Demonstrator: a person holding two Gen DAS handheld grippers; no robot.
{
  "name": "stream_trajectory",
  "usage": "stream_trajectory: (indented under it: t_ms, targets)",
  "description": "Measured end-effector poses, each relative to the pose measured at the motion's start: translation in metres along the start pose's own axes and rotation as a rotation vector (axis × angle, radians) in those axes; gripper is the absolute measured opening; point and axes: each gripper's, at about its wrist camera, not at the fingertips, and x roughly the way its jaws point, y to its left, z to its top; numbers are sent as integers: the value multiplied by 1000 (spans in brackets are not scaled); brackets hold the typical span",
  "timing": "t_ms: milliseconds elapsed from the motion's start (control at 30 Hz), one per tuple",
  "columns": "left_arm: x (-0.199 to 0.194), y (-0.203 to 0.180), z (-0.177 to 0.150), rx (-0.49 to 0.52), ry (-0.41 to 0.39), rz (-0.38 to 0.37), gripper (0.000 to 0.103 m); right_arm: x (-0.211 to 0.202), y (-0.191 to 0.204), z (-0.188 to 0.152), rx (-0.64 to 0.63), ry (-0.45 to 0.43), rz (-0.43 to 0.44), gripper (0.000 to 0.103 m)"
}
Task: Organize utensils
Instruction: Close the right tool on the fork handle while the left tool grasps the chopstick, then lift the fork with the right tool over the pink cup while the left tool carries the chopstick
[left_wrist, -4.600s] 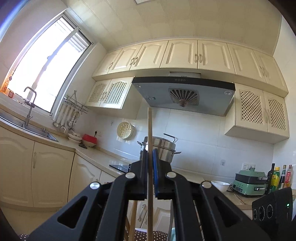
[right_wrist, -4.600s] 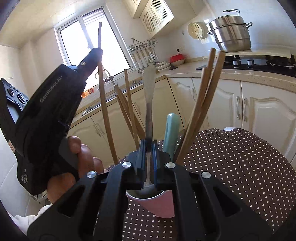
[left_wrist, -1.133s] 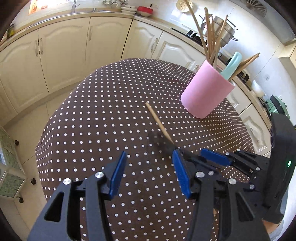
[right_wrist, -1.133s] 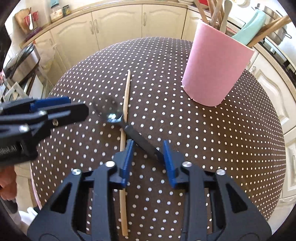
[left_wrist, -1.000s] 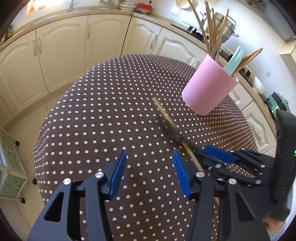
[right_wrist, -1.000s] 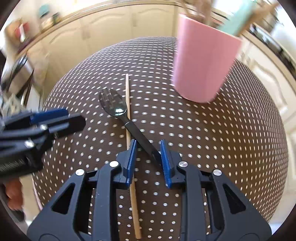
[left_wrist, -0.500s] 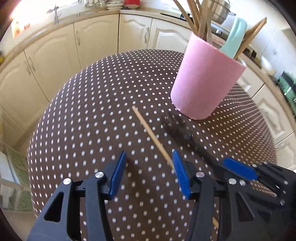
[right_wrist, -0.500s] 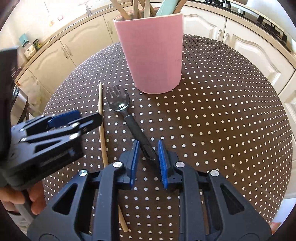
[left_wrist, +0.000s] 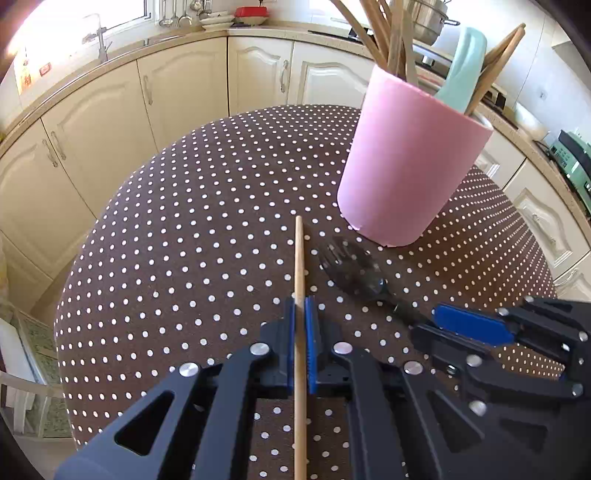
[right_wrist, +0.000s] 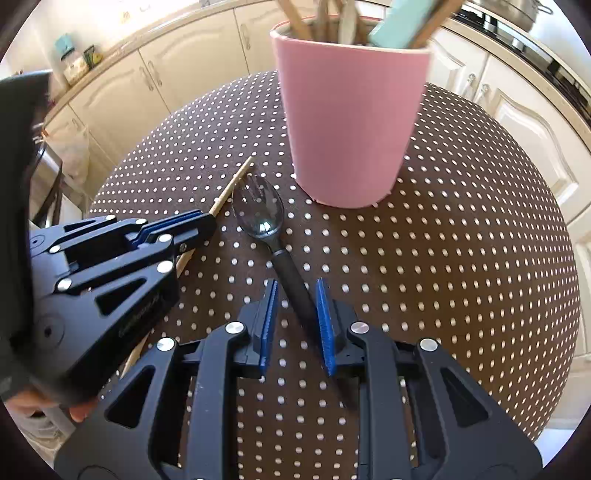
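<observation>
On the dotted tablecloth (left_wrist: 192, 236), seen from the left wrist, the left gripper (left_wrist: 300, 325) has just closed its blue pads on a wooden chopstick (left_wrist: 299, 258), which runs straight up between the jaws with its far tip lying short of the pink cup (left_wrist: 410, 166). The step in hand looks like the pick-up of the loose utensils that belong in that cup; for this hand the next move should be a lift, then a swing of the stick upright over the rim. Just beside the stick lies a dark spork (left_wrist: 351, 266), its tines near the foot of the cup, and the right gripper (left_wrist: 472, 325) reaches in from the right edge over its handle. The cup already holds several wooden sticks and a pale green handle (left_wrist: 461, 70), so the free space at the mouth is small and a new stick must be threaded between them. From the right wrist, the right gripper (right_wrist: 295, 317) stands narrowly open astride the black handle of the spork (right_wrist: 269, 229); the handle appears to lean against the right pad, while the left pad stands clear of it, so it is not yet gripped. It has to close before any lift. The left gripper (right_wrist: 177, 229) sits just to the left, with the chopstick (right_wrist: 232, 184) poking out ahead of it, close to the spork's bowl; the two hands are near enough that rising together could knock them, and the cup (right_wrist: 351, 122) stands right behind.
</observation>
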Motion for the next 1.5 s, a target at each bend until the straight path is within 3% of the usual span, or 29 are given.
stream_trajectory:
  t_ms: [267,400,500,767,1033,1333,1500]
  targets:
    - [-5,11,-1,-34,-11,-83,5,14,17,22,-75,52,-24,25]
    - [-14,15,0,-50,-39,-128,5,17,11,28,-78,36,-3,12]
    - [-25,21,2,-66,-84,-182,5,15,4,18,-71,-9,23,12]
    - [-70,26,-1,-66,-288,-276,5,-31,-10,-4,-47,-239,104,12]
    - [-105,10,2,5,-529,-375,5,-84,-33,-21,2,-493,179,12]
    - [-121,-19,41,55,-716,-411,5,-120,-48,-3,93,-776,185,12]
    - [-125,-36,66,40,-867,-424,5,-130,-55,16,126,-906,181,12]
